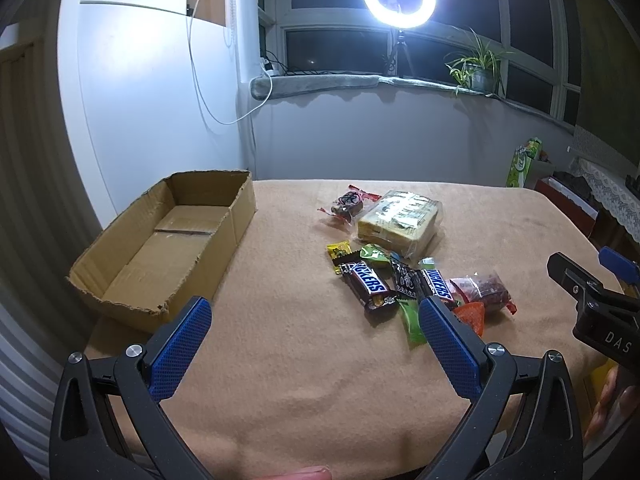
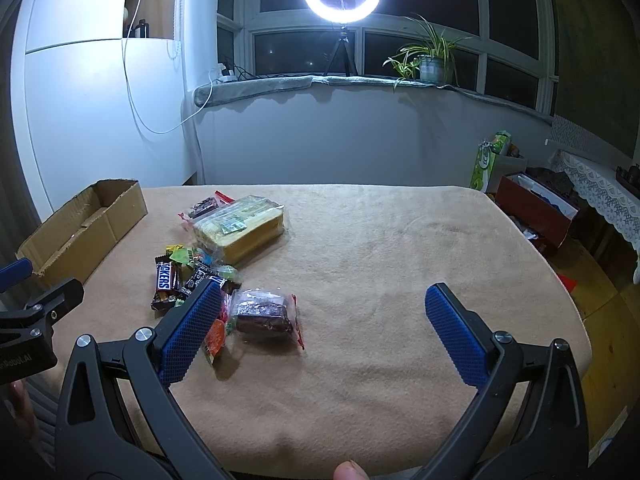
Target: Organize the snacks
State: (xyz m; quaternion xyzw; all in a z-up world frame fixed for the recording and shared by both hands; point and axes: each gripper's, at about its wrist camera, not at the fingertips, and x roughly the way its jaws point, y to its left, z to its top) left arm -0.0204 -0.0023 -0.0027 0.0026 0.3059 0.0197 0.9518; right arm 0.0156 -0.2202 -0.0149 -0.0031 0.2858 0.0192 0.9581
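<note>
While both claws gape wide and hold nothing, left gripper (image 1: 314, 312) and right gripper (image 2: 324, 300) sit lower frame; snack pile (image 1: 404, 276) lies centre-right on the blanket (image 1: 300, 360), cardboard box (image 1: 168, 248) centre-left.

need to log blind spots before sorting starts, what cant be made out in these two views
- Orange packet: left wrist view, partly behind the left hand-held gripper's finger.
- Second Snickers bar: right wrist view, mostly behind the right hand-held gripper's finger.
- Cardboard box: right wrist view, inside floor hidden by its wall.
- Small candies: labels too small to read.
- Right hand-held gripper: cut off by left wrist view's edge.
</note>
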